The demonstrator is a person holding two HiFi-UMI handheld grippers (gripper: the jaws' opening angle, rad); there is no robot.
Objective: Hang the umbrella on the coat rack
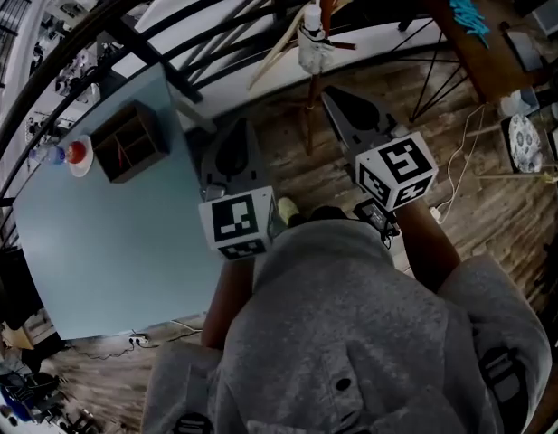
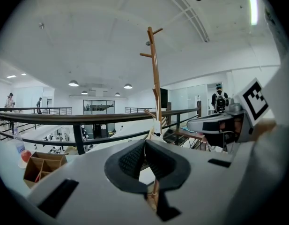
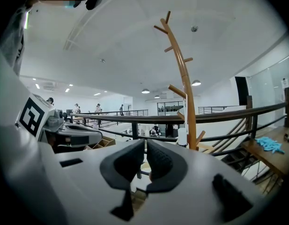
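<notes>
The floor point(image 1: 288, 138) around the rack point(image 1: 309, 107) is open planks, and the rack stands alone on it, just inside the railing point(image 2: 88, 117). The task looks as good as done: a small white bundle, most likely the folded umbrella point(image 1: 313, 48), hangs against the pole from a low peg, and neither gripper touches it. The left gripper point(image 2: 145, 145) is closed, pads together with nothing between them. The right gripper point(image 3: 145, 148) is closed and empty too. Both point toward the rack from well short of it. What is left, at most, is checking that the umbrella sits firmly on its peg and then drawing clear

For moving, the wide blue tabletop point(image 1: 107, 233) bounds the left side, its corner near the left gripper. The railing closes off the far side behind the rack. The rack's splayed legs and jutting pegs are the nearest snags. To the right the floor is roomier, though a white cable point(image 1: 455, 165) trails across it. A wooden box point(image 1: 129, 141) sits on the tabletop, well away from both grippers
</notes>
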